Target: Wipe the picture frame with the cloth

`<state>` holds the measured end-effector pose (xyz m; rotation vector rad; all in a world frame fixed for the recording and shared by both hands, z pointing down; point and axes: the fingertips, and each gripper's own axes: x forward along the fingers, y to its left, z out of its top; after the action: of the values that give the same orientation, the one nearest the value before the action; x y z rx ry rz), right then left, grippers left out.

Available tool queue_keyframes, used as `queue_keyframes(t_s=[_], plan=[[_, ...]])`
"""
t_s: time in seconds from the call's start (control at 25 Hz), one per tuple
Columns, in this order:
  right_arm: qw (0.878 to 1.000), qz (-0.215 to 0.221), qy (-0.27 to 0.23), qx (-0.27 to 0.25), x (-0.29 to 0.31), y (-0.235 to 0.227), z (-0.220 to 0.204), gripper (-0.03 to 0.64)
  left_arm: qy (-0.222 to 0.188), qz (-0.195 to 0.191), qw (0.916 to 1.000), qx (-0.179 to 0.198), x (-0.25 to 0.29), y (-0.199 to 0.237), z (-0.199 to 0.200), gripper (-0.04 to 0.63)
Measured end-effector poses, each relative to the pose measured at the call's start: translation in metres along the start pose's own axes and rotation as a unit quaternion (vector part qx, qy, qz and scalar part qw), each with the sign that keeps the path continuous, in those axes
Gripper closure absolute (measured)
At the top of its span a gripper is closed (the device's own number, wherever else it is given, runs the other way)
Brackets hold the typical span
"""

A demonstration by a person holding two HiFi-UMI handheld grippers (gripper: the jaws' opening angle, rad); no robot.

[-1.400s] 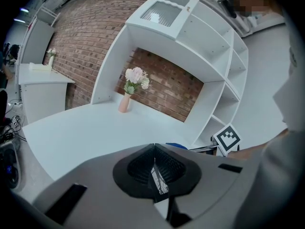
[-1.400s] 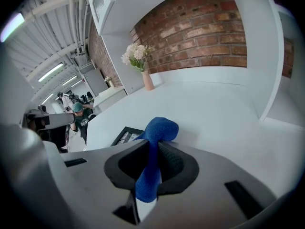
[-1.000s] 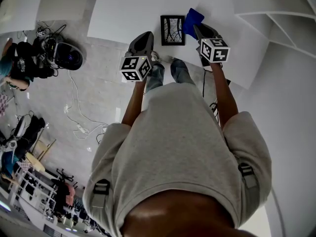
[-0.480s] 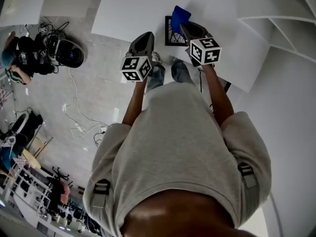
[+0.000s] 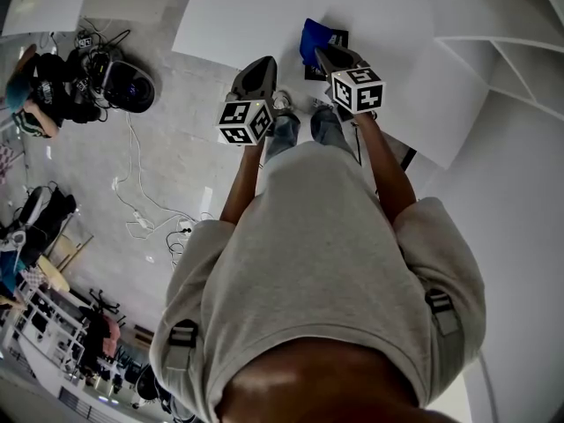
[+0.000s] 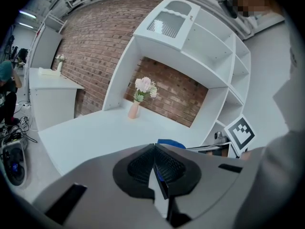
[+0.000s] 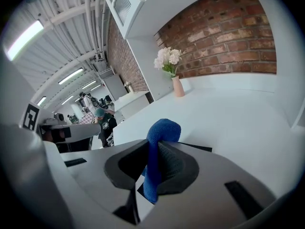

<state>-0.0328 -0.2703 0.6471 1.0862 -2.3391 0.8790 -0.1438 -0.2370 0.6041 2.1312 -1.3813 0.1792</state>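
Observation:
My right gripper [image 5: 320, 52] is shut on a blue cloth [image 5: 315, 36], which bulges out of the jaws [image 7: 161, 130]. The cloth lies over the black picture frame [image 5: 340, 35] on the white table [image 5: 256, 16]. Only a corner and the near edge of the frame show; in the right gripper view a thin black edge of the frame [image 7: 196, 148] shows past the jaws. My left gripper [image 5: 261, 63] hangs shut and empty at the table's front edge, left of the frame. From the left gripper [image 6: 153, 150] view the cloth [image 6: 170, 142] peeks over the jaws.
A pink vase of flowers [image 6: 135, 109] stands at the back of the table by the brick wall. White shelves [image 5: 493, 51] rise at the right. On the floor at the left lie cables and a black device [image 5: 123, 86], near a seated person [image 5: 31, 104].
My right gripper carried the cloth leftward from beside the frame onto it, so the frame is now mostly covered. The left gripper stayed where it was.

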Motion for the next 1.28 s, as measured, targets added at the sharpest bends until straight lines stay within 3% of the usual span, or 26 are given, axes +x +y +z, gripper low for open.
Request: queue_keyframes(t_s=[0.36, 1.28], plan=[[0.999, -0.021, 0.042, 0.023, 0.000, -0.022, -0.036, 0.554, 0.007, -0.008, 0.9999, 0.003, 0.001, -0.005, 0.003, 0.578], [0.993, -0.090, 0.049, 0.053, -0.055, -0.100, -0.066, 0.554, 0.017, -0.037, 0.9990, 0.017, 0.025, -0.033, 0.001, 0.580]])
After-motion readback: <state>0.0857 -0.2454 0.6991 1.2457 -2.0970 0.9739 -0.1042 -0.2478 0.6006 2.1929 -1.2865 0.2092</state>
